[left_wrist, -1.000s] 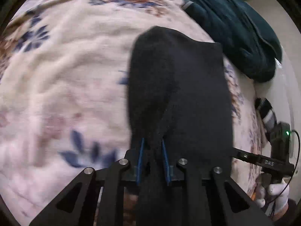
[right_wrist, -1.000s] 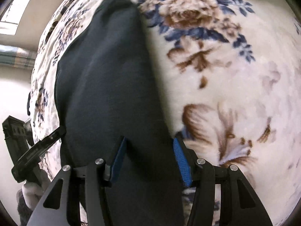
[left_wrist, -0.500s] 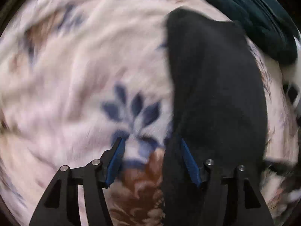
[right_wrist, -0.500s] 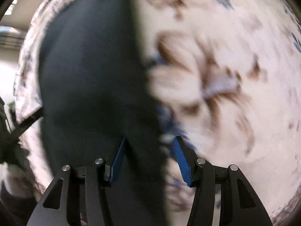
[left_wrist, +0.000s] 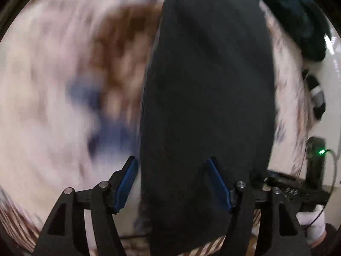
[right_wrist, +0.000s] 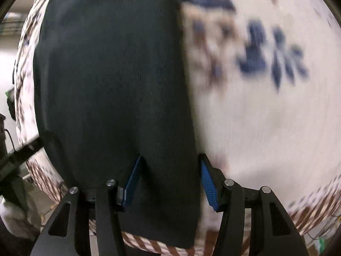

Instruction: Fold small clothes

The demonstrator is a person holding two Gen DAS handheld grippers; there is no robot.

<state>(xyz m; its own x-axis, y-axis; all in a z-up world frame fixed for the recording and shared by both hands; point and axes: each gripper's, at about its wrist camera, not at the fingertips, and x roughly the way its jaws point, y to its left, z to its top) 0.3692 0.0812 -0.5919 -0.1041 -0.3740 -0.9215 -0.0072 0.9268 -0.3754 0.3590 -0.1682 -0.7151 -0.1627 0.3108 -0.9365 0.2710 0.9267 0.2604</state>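
Dark folded garment (left_wrist: pixel 208 98) lying flat on a cream floral blanket (left_wrist: pixel 53 111), stretched from the near edge toward the far side, seen from both wrist views. Left gripper (left_wrist: pixel 172 183) pointing steeply down over the garment's near left edge, jaws just opened and standing wide, blue pads (left_wrist: pixel 125 185) clear of the cloth, one over the blanket, the other over the fabric. Right gripper (right_wrist: pixel 169 183) likewise angled down at the garment's (right_wrist: pixel 110 81) near right edge, jaws moderately wide, the edge strip of cloth lying between the pads (right_wrist: pixel 207 183); whether those pads press on it, cannot tell. Blanket (right_wrist: pixel 266 117) blurred. Teal cloth heap (left_wrist: pixel 298 17) at far right. White-gloved hand (left_wrist: pixel 313 224) at near right, gripping the other tool.
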